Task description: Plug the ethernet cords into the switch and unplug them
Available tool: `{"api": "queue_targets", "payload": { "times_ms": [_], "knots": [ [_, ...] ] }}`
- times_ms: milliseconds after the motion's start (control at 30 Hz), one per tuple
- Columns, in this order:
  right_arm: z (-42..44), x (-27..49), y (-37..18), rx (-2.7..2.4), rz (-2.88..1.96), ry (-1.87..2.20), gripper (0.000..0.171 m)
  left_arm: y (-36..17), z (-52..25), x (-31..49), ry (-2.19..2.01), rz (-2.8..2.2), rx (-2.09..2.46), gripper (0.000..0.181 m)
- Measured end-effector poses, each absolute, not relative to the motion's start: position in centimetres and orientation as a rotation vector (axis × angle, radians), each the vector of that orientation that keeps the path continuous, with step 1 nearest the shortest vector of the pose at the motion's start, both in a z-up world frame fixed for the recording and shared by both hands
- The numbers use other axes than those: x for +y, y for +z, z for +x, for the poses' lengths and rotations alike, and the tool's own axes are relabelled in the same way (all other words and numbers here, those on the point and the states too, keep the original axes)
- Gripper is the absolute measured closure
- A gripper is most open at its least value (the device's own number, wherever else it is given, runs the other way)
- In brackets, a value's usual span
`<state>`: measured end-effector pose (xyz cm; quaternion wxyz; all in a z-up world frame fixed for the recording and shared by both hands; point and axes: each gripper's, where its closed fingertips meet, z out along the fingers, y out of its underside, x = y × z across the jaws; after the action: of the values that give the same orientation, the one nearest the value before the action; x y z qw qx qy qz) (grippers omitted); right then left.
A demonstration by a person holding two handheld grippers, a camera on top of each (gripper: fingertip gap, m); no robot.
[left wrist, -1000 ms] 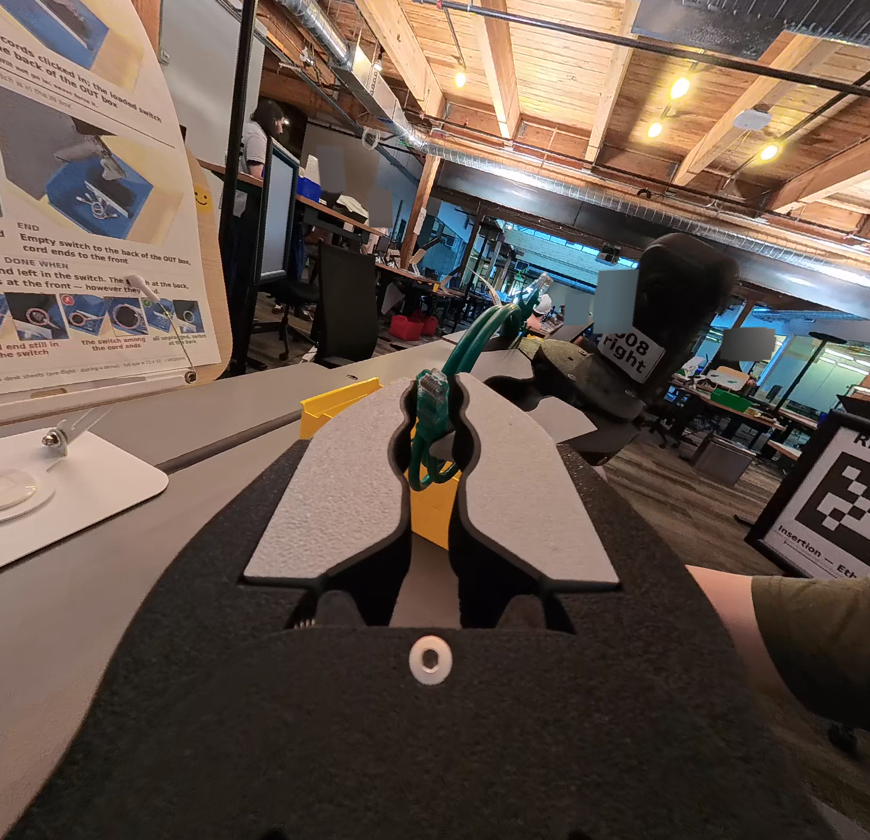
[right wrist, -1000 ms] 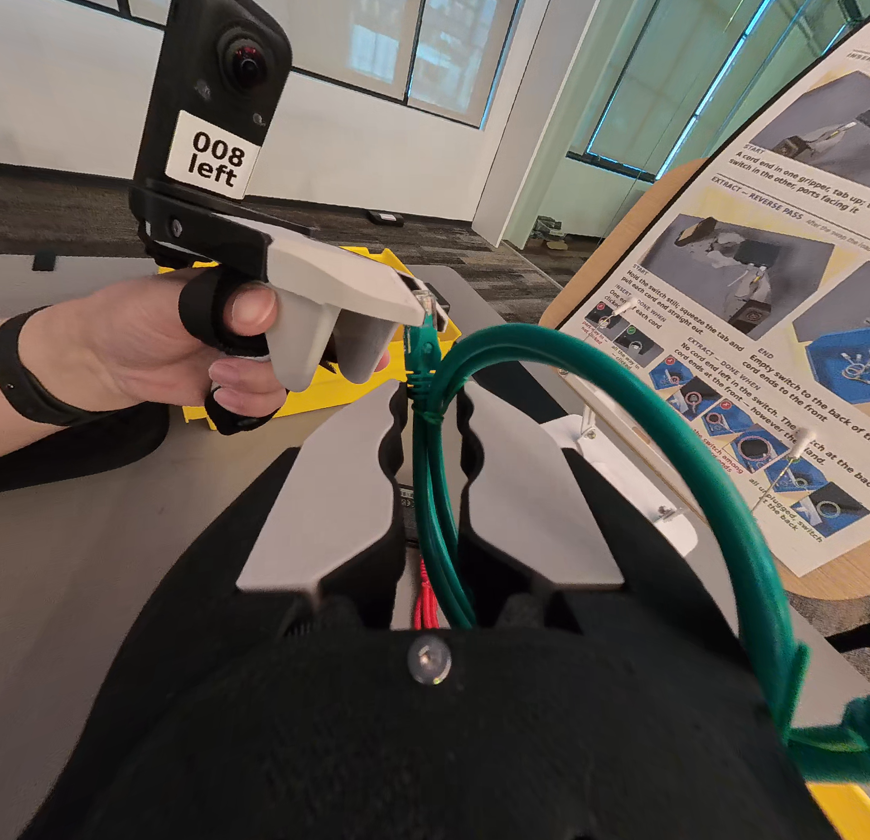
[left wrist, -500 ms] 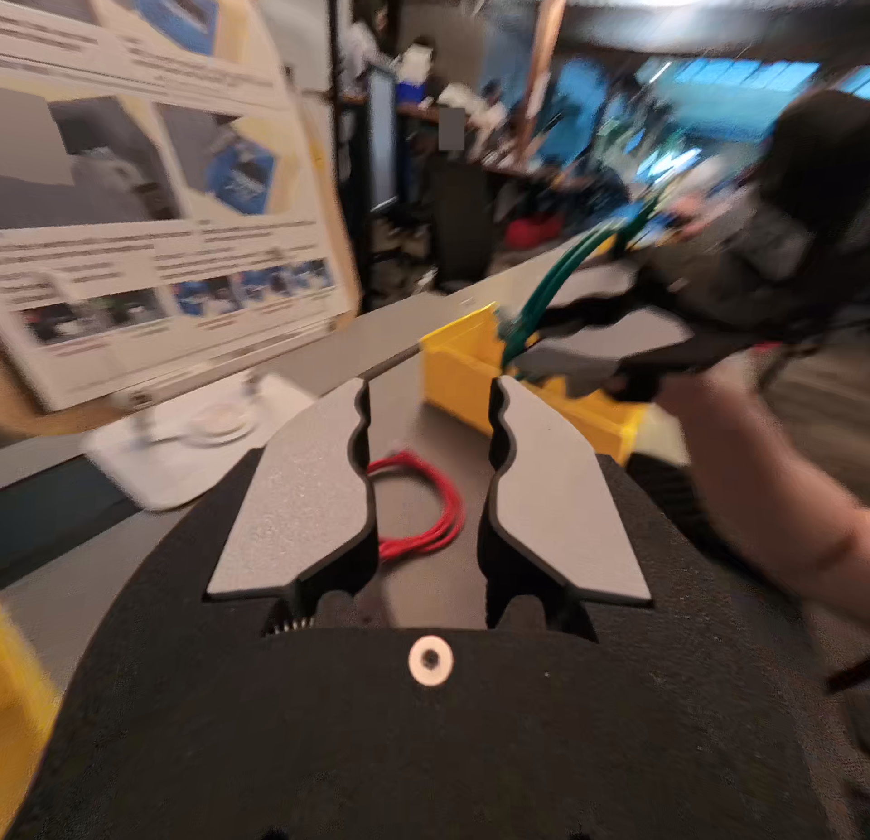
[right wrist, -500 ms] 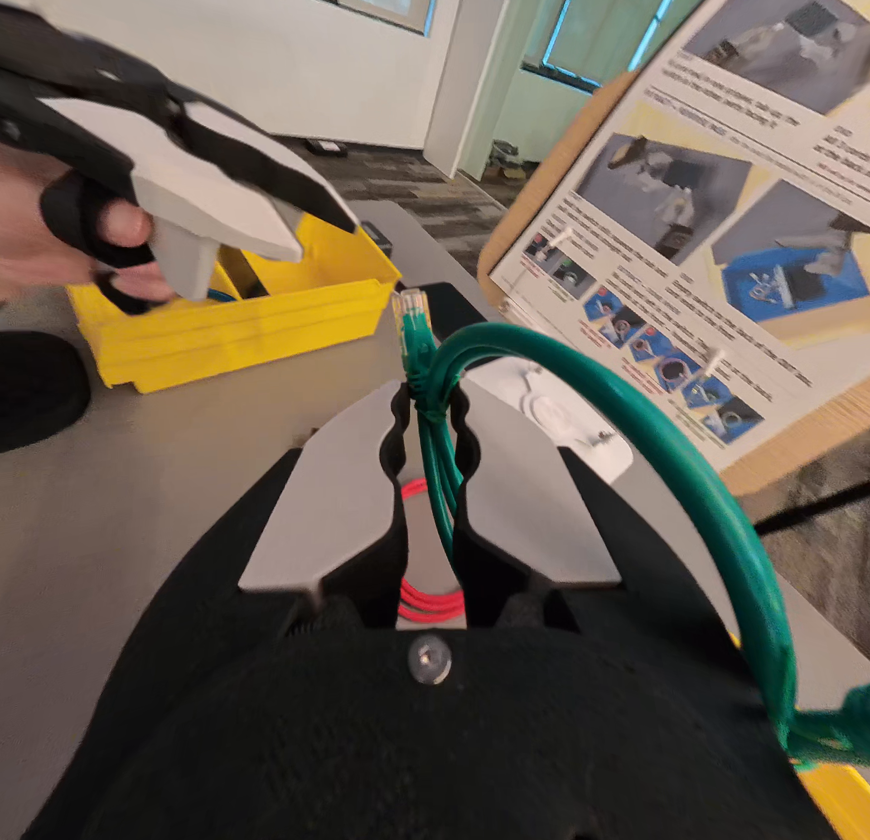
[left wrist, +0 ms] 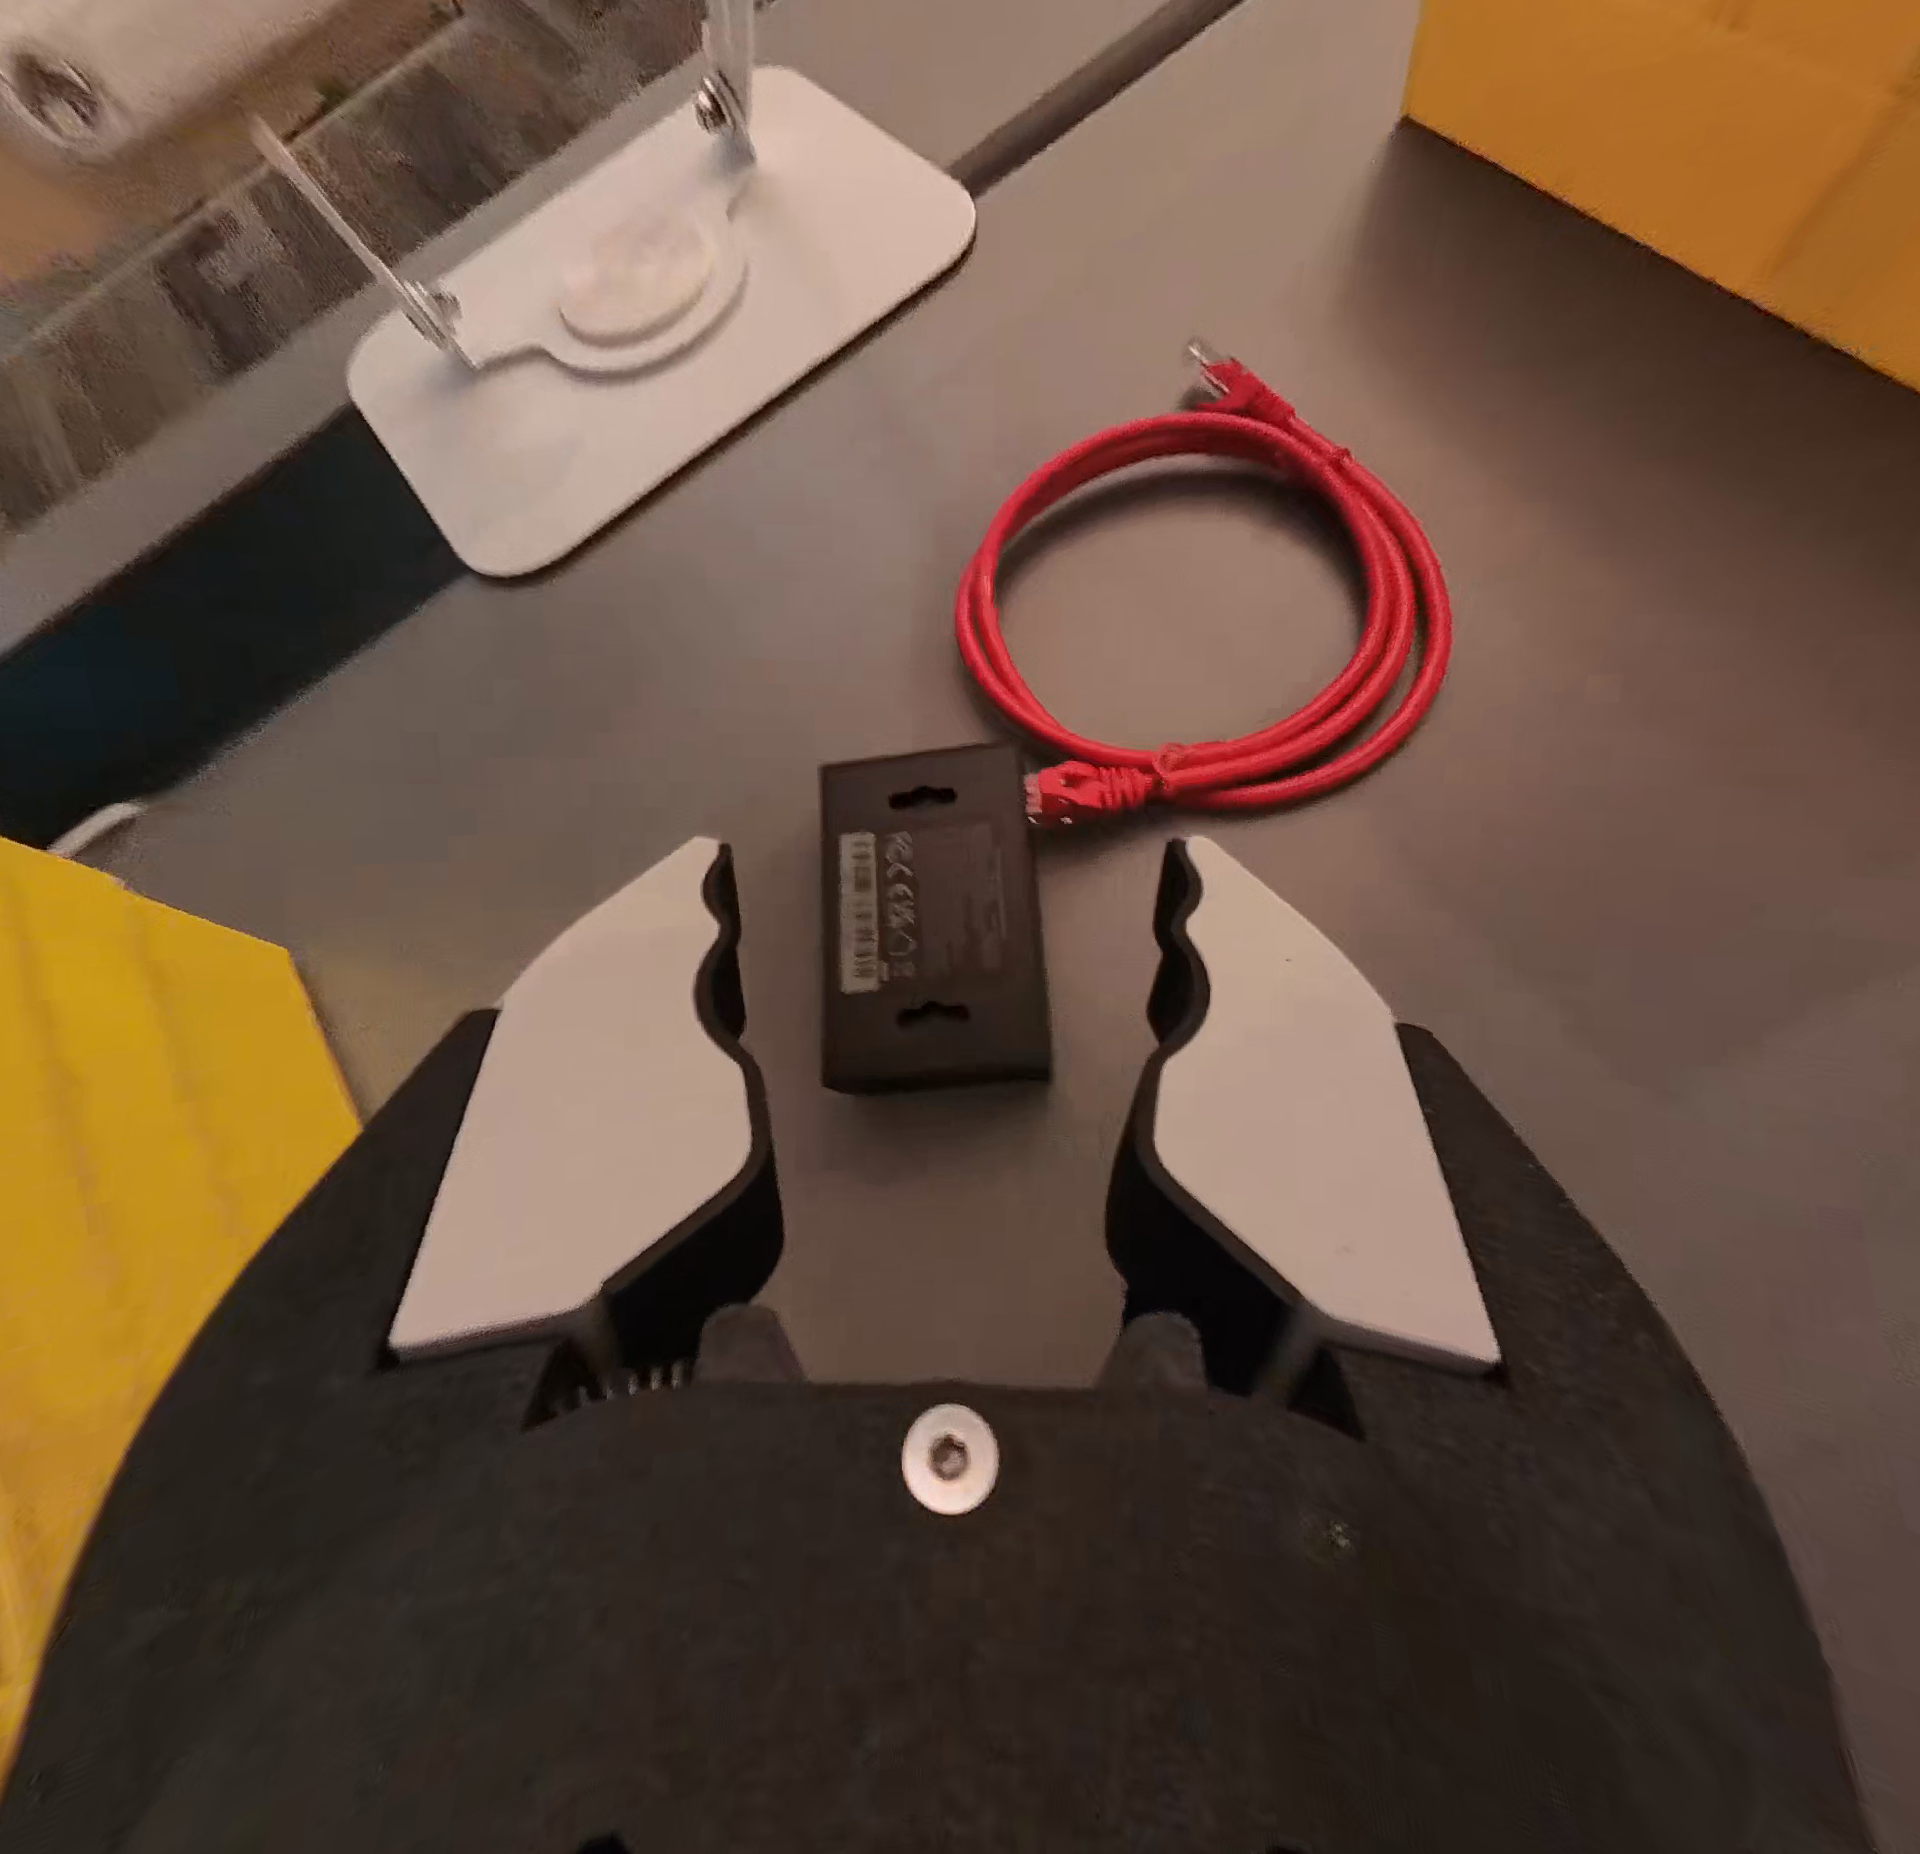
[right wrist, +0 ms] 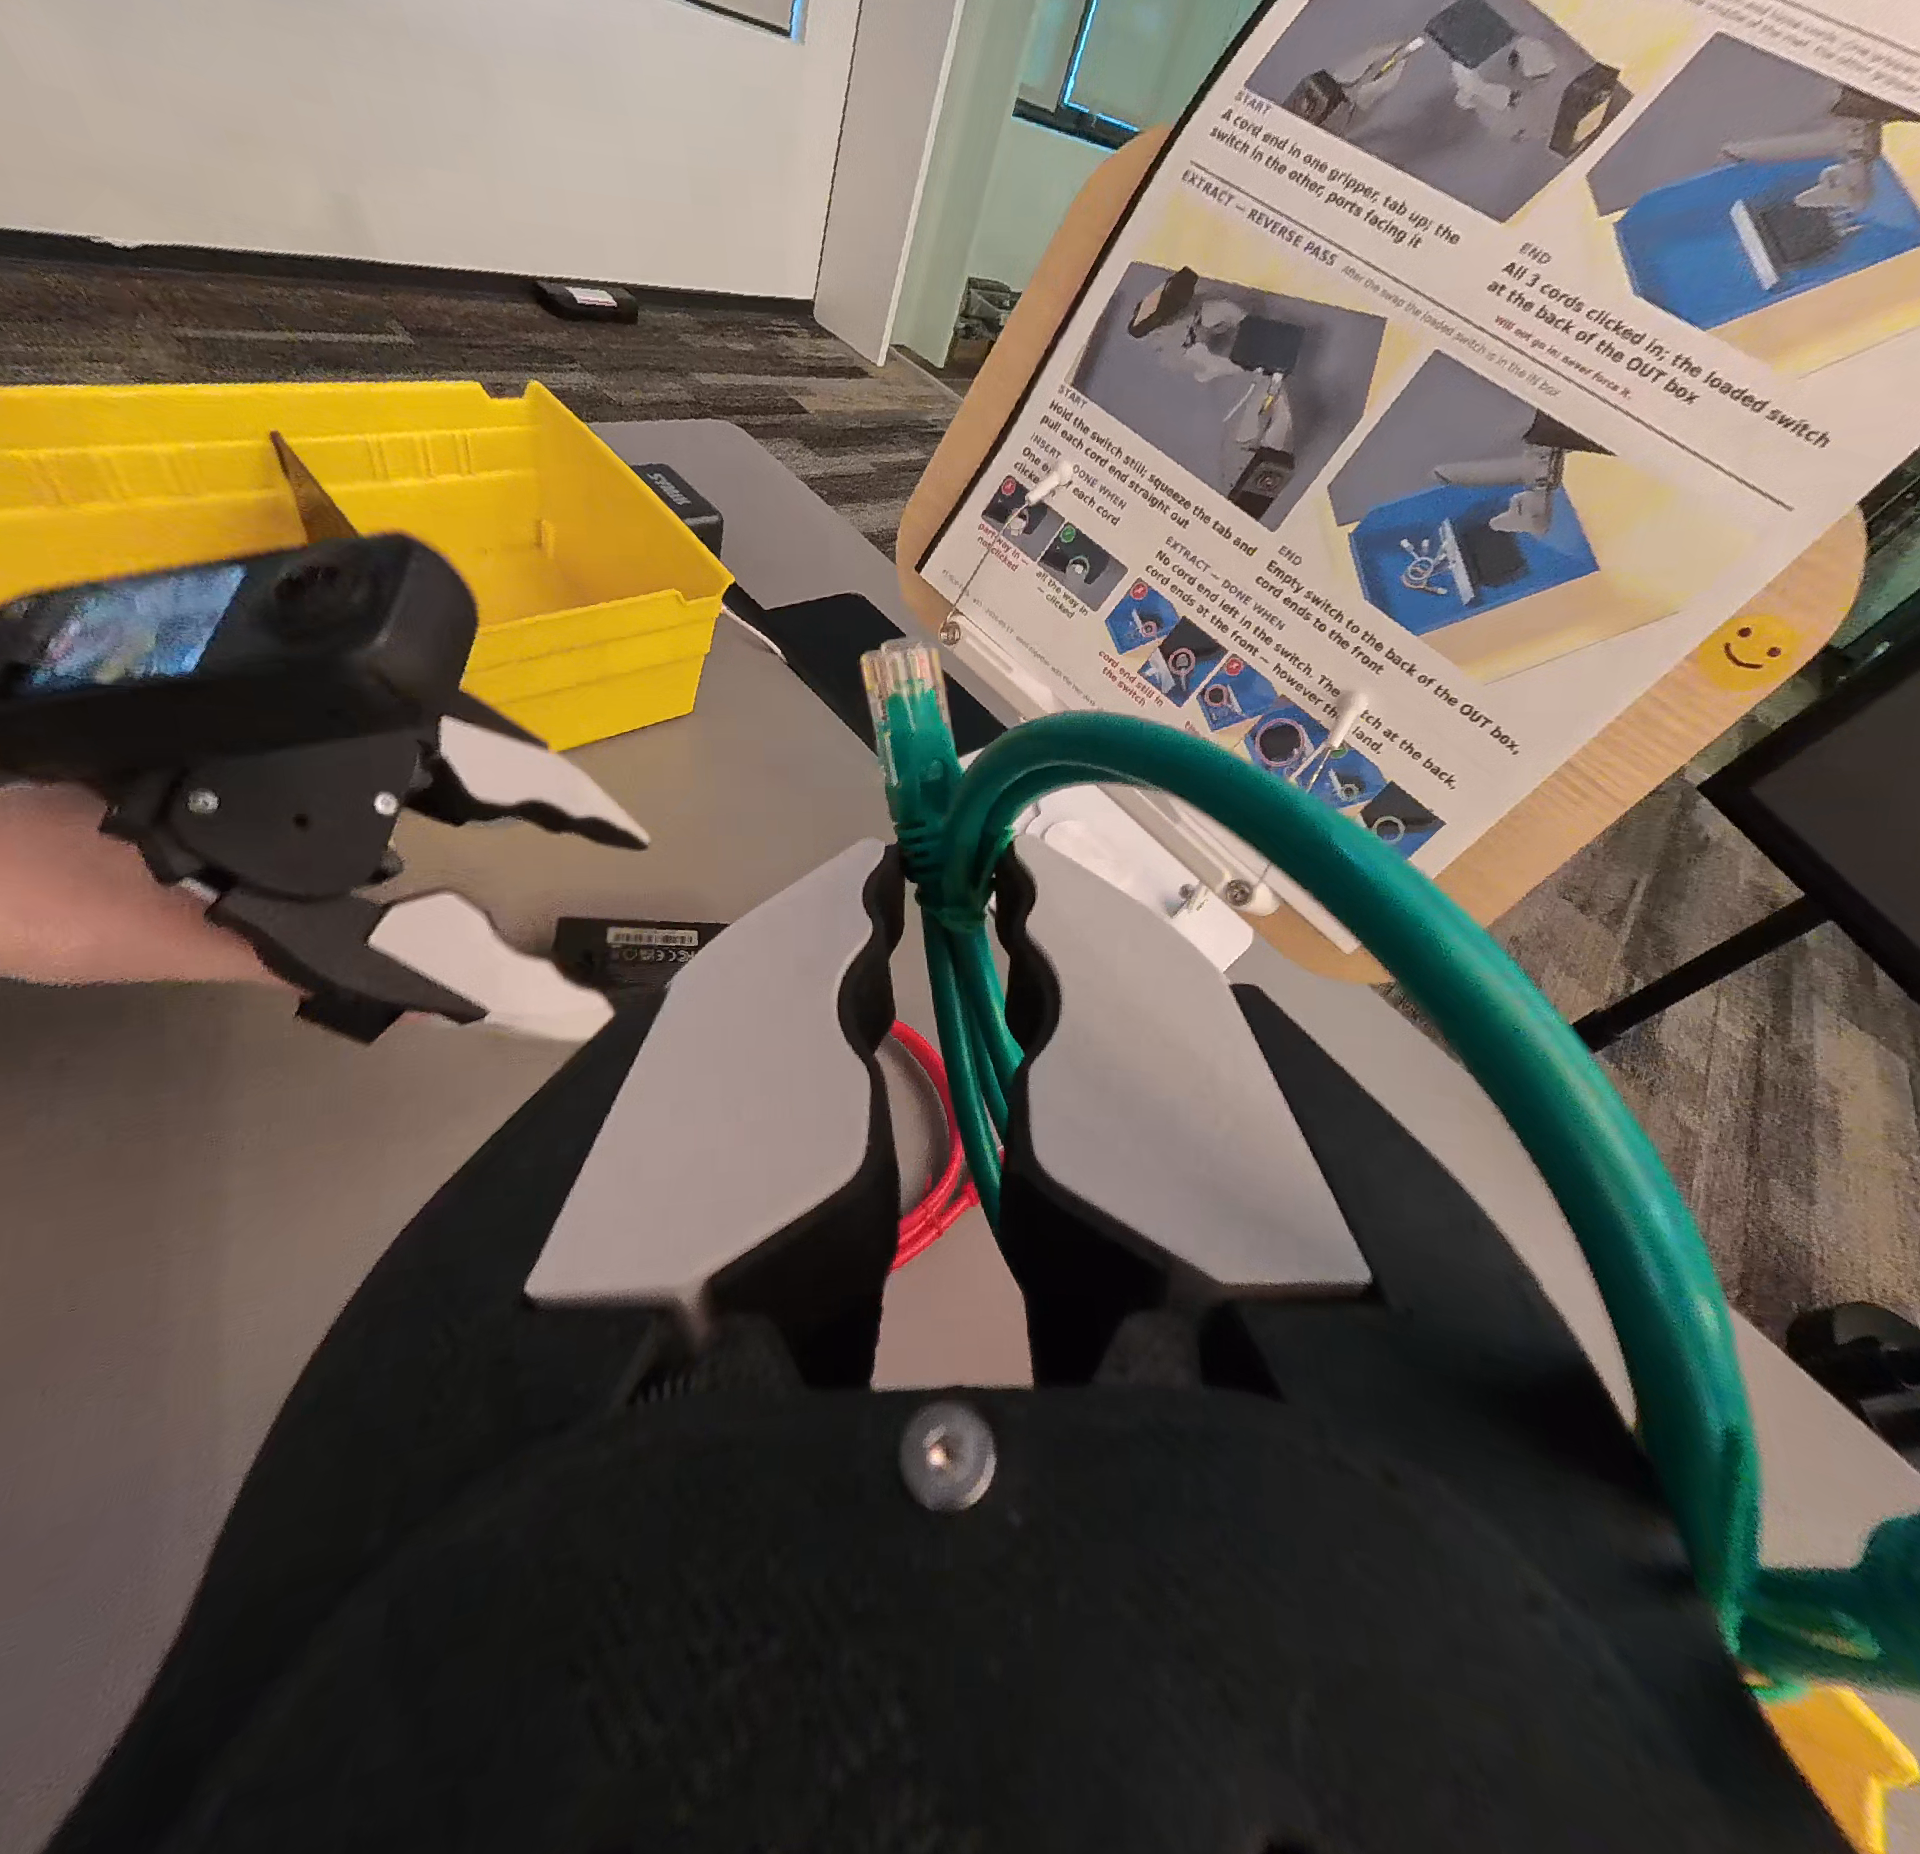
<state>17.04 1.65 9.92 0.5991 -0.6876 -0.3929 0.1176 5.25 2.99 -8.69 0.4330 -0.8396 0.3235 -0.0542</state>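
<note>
The left gripper [left wrist: 948, 859] was held above the grey table [left wrist: 623, 682], its jaws spread wide and empty, with the black switch [left wrist: 930, 916] lying flat on the table between and just beyond the fingertips, label side up. The near connector of the coiled red cord [left wrist: 1226, 609] lay at the switch's far right corner; whether it was seated in a port could not be told. The rest of that cord formed a loop on the table, its other connector pointing toward a yellow bin [left wrist: 1683, 131] at the upper right. A white stand base [left wrist: 665, 350] stood to the far left of the switch, and a second yellow surface [left wrist: 135, 1129] filled the lower left edge. The right gripper [right wrist: 940, 869] was closed on the green cord [right wrist: 1351, 869], pinching the bundled strands just below the connector, which projected upright past the fingertips; the remaining cord arched to the right and down out of view. In the right wrist view the left gripper [right wrist: 582, 921] appeared at the left, open over the switch [right wrist: 634, 947], with a yellow bin [right wrist: 582, 557] behind it and an instruction board [right wrist: 1455, 402] leaning at the right.
</note>
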Motion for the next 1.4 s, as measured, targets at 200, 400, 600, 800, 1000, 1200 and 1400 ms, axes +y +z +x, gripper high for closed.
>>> {"api": "queue_targets", "payload": {
  "times_ms": [200,400,600,800,1000,1200,1400],
  "knots": [
    [17.1,1.1,10.7,-0.917,-1.566,0.269,0.153,-10.8,4.5,2.1,-0.019,-2.029,0.761,0.100],
    [17.0,0.7,11.0,-0.930,-1.554,0.264,0.153,-12.7,3.4,2.9,-0.026,-2.097,0.713,0.101],
    [17.2,0.7,11.1,-0.931,-1.551,0.267,0.153,-14.1,3.3,2.7,-0.078,-2.157,0.699,0.106],
    [17.5,0.8,11.0,-0.931,-1.559,0.265,0.153,-14.7,3.4,2.7,-0.057,-2.166,0.711,0.114],
    [17.7,1.1,10.7,-0.933,-1.570,0.268,0.153,-14.6,3.3,2.9,-0.051,-2.150,0.742,0.123],
    [17.8,1.4,10.2,-0.949,-1.586,0.241,0.153,-13.2,4.8,2.7,-0.118,-2.150,0.805,0.124],
    [17.7,1.6,9.5,-0.966,-1.613,0.253,0.153,-10.7,4.8,2.8,0.068,-2.071,0.908,0.124]
  ]
}}
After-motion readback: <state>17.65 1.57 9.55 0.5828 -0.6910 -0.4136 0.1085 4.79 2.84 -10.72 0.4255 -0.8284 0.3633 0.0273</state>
